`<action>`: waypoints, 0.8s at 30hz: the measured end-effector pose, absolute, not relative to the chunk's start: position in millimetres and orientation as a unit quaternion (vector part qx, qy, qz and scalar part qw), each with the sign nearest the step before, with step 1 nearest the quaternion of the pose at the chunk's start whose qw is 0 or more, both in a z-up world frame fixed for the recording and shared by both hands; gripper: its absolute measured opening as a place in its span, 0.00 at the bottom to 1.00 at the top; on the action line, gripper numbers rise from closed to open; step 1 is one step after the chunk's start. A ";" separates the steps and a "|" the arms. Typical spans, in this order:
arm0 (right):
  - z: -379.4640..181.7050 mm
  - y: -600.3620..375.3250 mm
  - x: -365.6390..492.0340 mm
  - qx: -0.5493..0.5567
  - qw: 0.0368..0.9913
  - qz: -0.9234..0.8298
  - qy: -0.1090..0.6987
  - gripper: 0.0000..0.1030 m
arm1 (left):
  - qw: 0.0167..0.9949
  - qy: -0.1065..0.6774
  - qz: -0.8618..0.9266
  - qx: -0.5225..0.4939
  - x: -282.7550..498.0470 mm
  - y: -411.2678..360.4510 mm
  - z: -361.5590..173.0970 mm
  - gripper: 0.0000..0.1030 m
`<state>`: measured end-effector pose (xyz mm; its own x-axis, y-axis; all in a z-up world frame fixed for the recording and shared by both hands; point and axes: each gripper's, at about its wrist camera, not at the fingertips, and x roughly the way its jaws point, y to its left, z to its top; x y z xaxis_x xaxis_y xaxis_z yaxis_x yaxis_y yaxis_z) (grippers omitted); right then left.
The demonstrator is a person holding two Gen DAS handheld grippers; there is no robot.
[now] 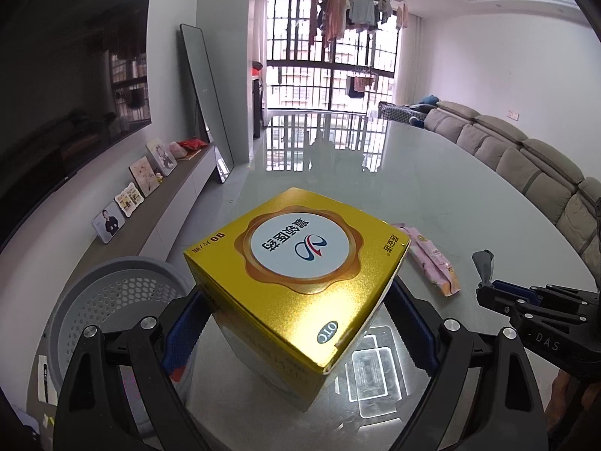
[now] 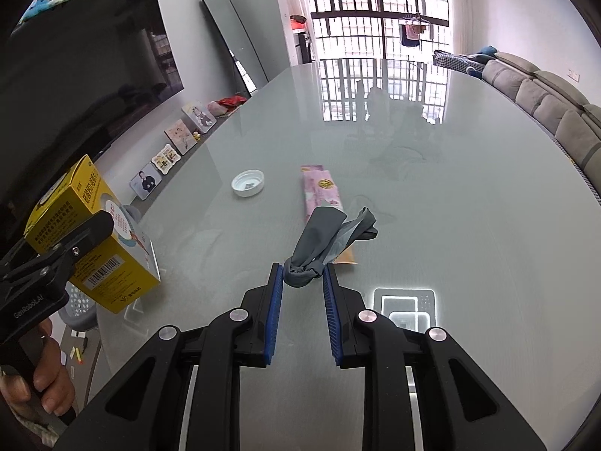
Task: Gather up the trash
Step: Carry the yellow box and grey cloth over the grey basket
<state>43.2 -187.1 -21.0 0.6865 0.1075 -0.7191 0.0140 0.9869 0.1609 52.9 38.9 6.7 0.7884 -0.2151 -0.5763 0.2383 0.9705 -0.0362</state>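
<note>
My left gripper [image 1: 296, 323] is shut on a yellow medicine box [image 1: 296, 267] and holds it above the table's left edge; the box also shows in the right wrist view [image 2: 94, 236]. My right gripper [image 2: 302, 278] is shut on a crumpled grey wrapper [image 2: 330, 240], held just above the glass table [image 2: 450, 206]; it also shows in the left wrist view [image 1: 484, 263]. A pink wrapper [image 2: 323, 188] lies flat on the table just beyond the grey wrapper. A white bottle cap [image 2: 248, 183] lies to its left.
A grey perforated bin [image 1: 112, 300] stands on the floor beside the table's left edge, under the left gripper. A TV and shelf with photo frames [image 2: 165, 161] line the left wall. A grey sofa [image 1: 526, 161] runs along the right.
</note>
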 end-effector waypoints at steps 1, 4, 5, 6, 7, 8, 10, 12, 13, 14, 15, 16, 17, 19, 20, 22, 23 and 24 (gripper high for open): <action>-19.3 -180.5 45.3 0.074 0.915 0.032 0.395 0.21 | 0.946 0.303 -0.113 0.017 52.1 46.5 6.1 0.85; -16.1 -157.0 50.7 0.065 0.915 0.059 0.393 0.21 | 0.947 0.307 -0.091 0.016 49.9 67.7 3.7 0.85; -15.2 -149.2 53.1 0.063 0.915 0.068 0.392 0.21 | 0.947 0.309 -0.082 0.016 49.7 75.6 2.7 0.85; -14.9 -141.0 56.0 0.061 0.914 0.077 0.392 0.21 | 0.948 0.310 -0.075 0.015 48.8 84.2 1.6 0.85; -14.5 -132.7 58.8 0.058 0.914 0.087 0.393 0.21 | 0.948 0.311 -0.066 0.014 48.5 91.5 0.9 0.85; -14.4 -123.7 62.8 0.053 0.912 0.098 0.394 0.21 | 0.948 0.312 -0.059 0.014 47.6 97.7 0.1 0.85; -14.0 -104.9 71.1 0.044 0.910 0.120 0.395 0.21 | 0.948 0.314 -0.042 0.009 46.8 112.7 -1.4 0.85; -13.3 -85.1 80.7 0.037 0.907 0.139 0.397 0.21 | 0.949 0.315 -0.025 0.004 46.2 127.7 -2.8 0.85; -13.5 -74.9 85.1 0.032 0.905 0.150 0.397 0.21 | 0.949 0.316 -0.016 0.002 45.3 134.5 -3.4 0.85; -13.5 -64.5 89.6 0.027 0.903 0.160 0.398 0.21 | 0.949 0.316 -0.007 -0.001 45.4 142.9 -4.4 0.85; -13.6 -54.6 93.4 0.022 0.901 0.169 0.399 0.21 | 0.948 0.317 0.001 -0.003 44.8 149.6 -5.3 0.85; -14.1 -44.6 97.5 0.018 0.899 0.179 0.400 0.21 | 0.948 0.318 0.010 -0.006 45.1 157.2 -6.1 0.85; -14.0 -32.1 104.4 0.013 0.896 0.188 0.402 0.21 | 0.948 0.319 0.018 -0.008 45.7 163.7 -7.0 0.85; -14.0 -11.1 112.3 0.003 0.892 0.206 0.403 0.21 | 0.946 0.322 0.034 -0.012 47.5 177.9 -9.8 0.85; -14.5 -2.3 115.6 -0.002 0.890 0.214 0.403 0.21 | 0.945 0.324 0.043 -0.014 48.9 185.3 -11.5 0.85; -16.6 16.4 123.2 -0.011 0.884 0.229 0.407 0.21 | 0.943 0.328 0.057 -0.017 51.4 196.5 -15.4 0.85; -18.1 24.7 127.8 -0.014 0.881 0.236 0.410 0.21 | 0.941 0.330 0.065 -0.018 52.8 201.7 -17.6 0.85; -19.5 32.8 132.5 -0.017 0.878 0.242 0.413 0.21 | 0.940 0.333 0.072 -0.020 54.1 206.8 -19.5 0.85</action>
<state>132.5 32.8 -19.5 0.5418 0.4109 -0.7332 -0.4382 0.8825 0.1708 54.1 206.8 -19.6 0.7680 0.1218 -0.6287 -0.1478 0.9890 0.0111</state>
